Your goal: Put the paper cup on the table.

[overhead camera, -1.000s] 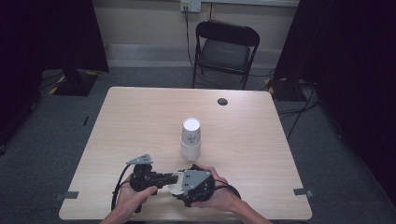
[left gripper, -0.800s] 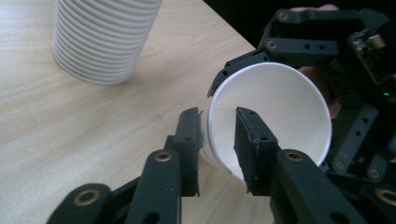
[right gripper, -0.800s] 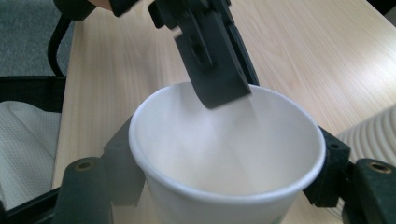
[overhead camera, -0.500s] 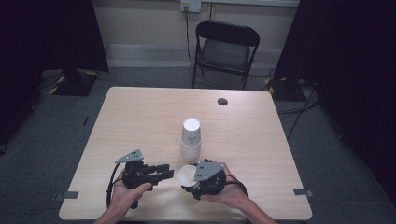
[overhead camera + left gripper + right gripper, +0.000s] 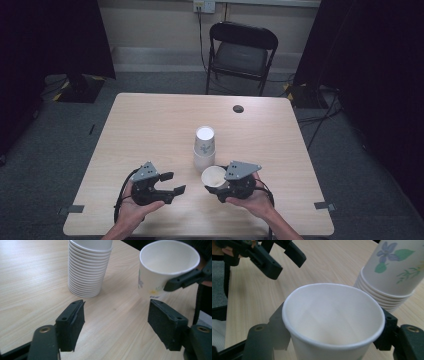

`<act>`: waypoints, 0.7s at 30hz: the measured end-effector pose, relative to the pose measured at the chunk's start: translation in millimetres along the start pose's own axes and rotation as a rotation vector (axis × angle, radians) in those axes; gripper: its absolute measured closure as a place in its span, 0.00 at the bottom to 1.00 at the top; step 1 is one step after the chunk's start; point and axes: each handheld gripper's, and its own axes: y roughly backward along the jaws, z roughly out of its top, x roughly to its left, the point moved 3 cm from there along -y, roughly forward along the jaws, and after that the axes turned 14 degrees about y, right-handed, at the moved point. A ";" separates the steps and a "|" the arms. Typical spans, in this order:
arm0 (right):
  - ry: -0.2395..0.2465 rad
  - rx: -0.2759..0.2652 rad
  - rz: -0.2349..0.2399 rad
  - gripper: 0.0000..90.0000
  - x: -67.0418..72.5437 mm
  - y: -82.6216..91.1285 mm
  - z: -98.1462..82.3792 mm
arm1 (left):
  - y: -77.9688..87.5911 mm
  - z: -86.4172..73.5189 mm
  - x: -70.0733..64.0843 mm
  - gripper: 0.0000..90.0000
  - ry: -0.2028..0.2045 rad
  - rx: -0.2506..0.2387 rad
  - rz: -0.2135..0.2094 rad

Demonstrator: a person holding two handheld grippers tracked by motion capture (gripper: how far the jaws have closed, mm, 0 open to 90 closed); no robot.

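Observation:
A stack of white flower-printed paper cups (image 5: 205, 147) (image 5: 88, 267) (image 5: 392, 270) stands upside down mid-table. My right gripper (image 5: 220, 186) (image 5: 332, 332) is shut on a single paper cup (image 5: 213, 176) (image 5: 165, 267) (image 5: 332, 315), held mouth up just right of the stack's base; its jaws have just been closing a little further on the cup. My left gripper (image 5: 172, 182) (image 5: 116, 322) (image 5: 284, 257) sits to the left near the front edge. Its jaws have just been opening and now stand wide, with nothing between them but bare table.
The wooden table (image 5: 150, 130) has a small dark round hole (image 5: 238, 108) near its far edge. A black folding chair (image 5: 242, 50) stands behind it. Tape marks lie on the grey floor at the front corners.
The two grippers, earlier together at the single cup, have parted. The left one let go and opened; the right one drew away to the right with the cup.

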 end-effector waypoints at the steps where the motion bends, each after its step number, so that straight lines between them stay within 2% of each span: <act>1: -0.005 -0.001 -0.006 0.35 -1.6 0.9 -0.7 | -0.2 -0.2 0.5 0.30 -0.007 0.000 0.008; 7: -0.032 0.011 -0.048 0.35 -10.0 6.4 -3.6 | 0.7 -1.0 4.2 0.25 -0.039 0.001 0.030; 13: -0.076 0.000 -0.089 0.35 -21.3 14.1 -7.8 | 1.6 0.1 14.4 0.23 -0.016 -0.011 0.060; 17: -0.101 -0.004 -0.114 0.35 -29.7 17.8 -11.0 | 2.8 0.2 16.7 0.19 -0.032 -0.019 0.071; 19: -0.108 0.000 -0.113 0.34 -34.1 19.4 -12.7 | 2.4 -0.7 16.6 0.18 -0.054 -0.018 0.072; 21: -0.114 0.001 -0.120 0.34 -37.2 20.2 -14.5 | 1.3 -2.2 16.7 0.18 -0.072 -0.004 0.094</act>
